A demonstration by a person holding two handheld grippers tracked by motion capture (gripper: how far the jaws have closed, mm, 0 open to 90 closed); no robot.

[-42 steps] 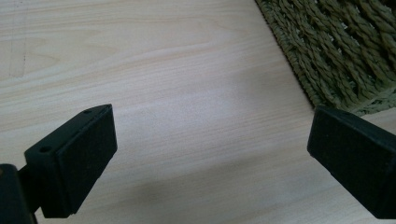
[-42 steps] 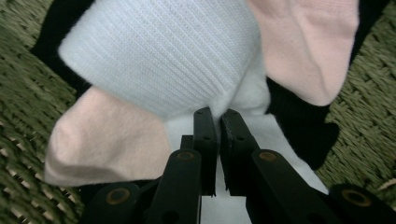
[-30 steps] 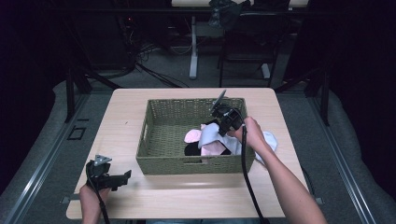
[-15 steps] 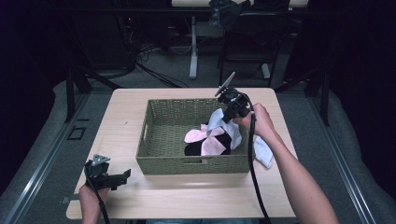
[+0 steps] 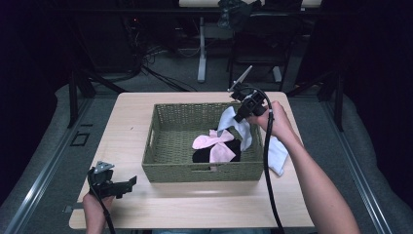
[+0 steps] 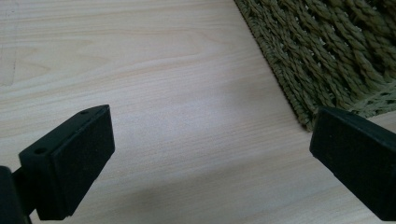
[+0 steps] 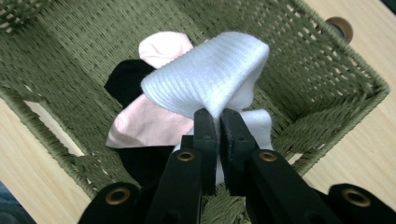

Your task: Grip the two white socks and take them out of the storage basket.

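The right hand-held gripper [image 5: 237, 118] is up above the right side of a green woven basket [image 5: 168, 141]. Its two black jaws are squeezed tight on a white sock [image 7: 212, 77]. In the right gripper view the sock folds over the tips of the jaws like a little hood. In the high view the sock hangs down from the jaws, over the inside of the basket's right wall.

The basket sits in the middle of a light wooden desk [image 5: 131, 117]. Inside it, near the right and the near wall, lies a pink sock [image 5: 214, 145]. A black sock [image 5: 202, 157] lies under the pink one and peeks out beside it. Another white cloth [image 5: 277, 155] lies on the desk just outside the basket, on the right, partly under the person's right arm.

The left hand-held gripper [image 5: 127, 183] is low at the near left part of the desk, well apart from the socks. Its jaws stand wide open with nothing between them. In the left gripper view the near left corner of the basket is close in front of it.
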